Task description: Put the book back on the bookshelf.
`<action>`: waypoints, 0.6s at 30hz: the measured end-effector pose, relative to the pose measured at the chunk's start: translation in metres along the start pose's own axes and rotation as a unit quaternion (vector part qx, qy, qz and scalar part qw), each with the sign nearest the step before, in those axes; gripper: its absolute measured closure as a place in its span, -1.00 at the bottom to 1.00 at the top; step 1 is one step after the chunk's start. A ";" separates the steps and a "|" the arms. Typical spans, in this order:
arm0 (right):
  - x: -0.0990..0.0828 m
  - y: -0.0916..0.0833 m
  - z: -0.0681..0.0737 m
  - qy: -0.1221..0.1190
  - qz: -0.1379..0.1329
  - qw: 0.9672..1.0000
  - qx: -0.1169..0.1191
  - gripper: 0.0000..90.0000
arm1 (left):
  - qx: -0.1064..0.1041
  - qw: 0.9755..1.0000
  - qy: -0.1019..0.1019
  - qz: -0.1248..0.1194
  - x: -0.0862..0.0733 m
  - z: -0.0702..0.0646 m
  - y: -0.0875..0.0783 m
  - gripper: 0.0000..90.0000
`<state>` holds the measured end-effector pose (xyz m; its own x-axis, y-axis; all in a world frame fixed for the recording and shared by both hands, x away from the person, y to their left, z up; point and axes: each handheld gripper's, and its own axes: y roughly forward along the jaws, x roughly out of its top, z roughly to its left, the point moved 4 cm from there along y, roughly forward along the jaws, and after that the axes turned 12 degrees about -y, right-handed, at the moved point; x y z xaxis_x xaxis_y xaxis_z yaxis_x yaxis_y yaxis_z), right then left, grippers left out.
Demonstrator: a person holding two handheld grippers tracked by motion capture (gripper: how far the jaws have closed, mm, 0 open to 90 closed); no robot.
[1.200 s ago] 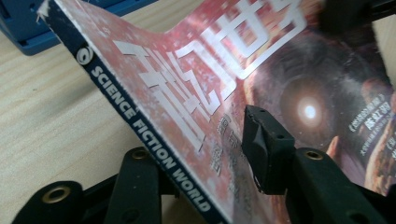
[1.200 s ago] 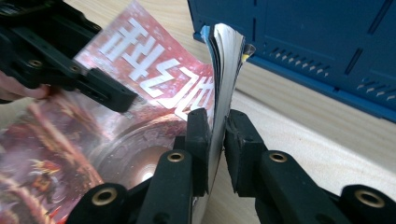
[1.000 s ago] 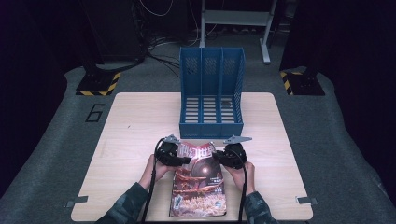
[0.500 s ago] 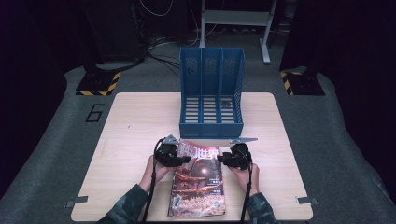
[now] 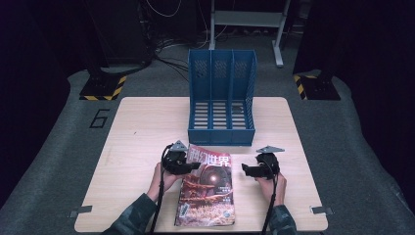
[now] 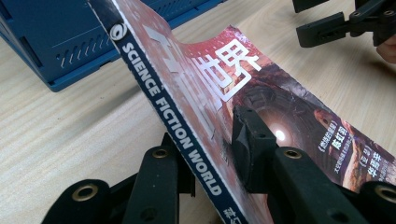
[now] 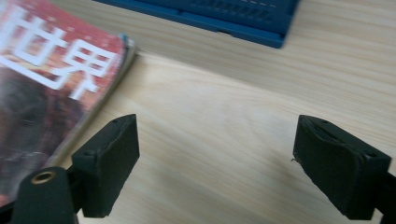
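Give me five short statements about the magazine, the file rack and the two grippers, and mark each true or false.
1. The left gripper is clamped on the magazine at its spine. True.
2. The right gripper holds the magazine too. False: its jaws are open over bare table.
3. The blue file rack holds papers. False: its compartments are empty.
4. The magazine's spine edge is lifted off the table. True.
5. The magazine stands in the rack. False: it lies in front of it.
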<state>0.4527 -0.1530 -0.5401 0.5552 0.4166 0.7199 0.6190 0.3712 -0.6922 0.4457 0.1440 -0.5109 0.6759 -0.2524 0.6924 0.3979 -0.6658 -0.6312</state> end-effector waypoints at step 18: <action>-0.024 -0.003 -0.042 0.039 0.003 0.997 -0.068 -0.88 | -0.006 1.000 -0.018 -0.024 0.007 -0.005 -0.008 0.69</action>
<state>0.4609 -0.1995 -0.5533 0.5968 0.3515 0.7213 0.6827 0.2499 -0.6867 0.4440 0.1443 -0.4997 0.6781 -0.1953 0.7086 0.4230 -0.6847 -0.5935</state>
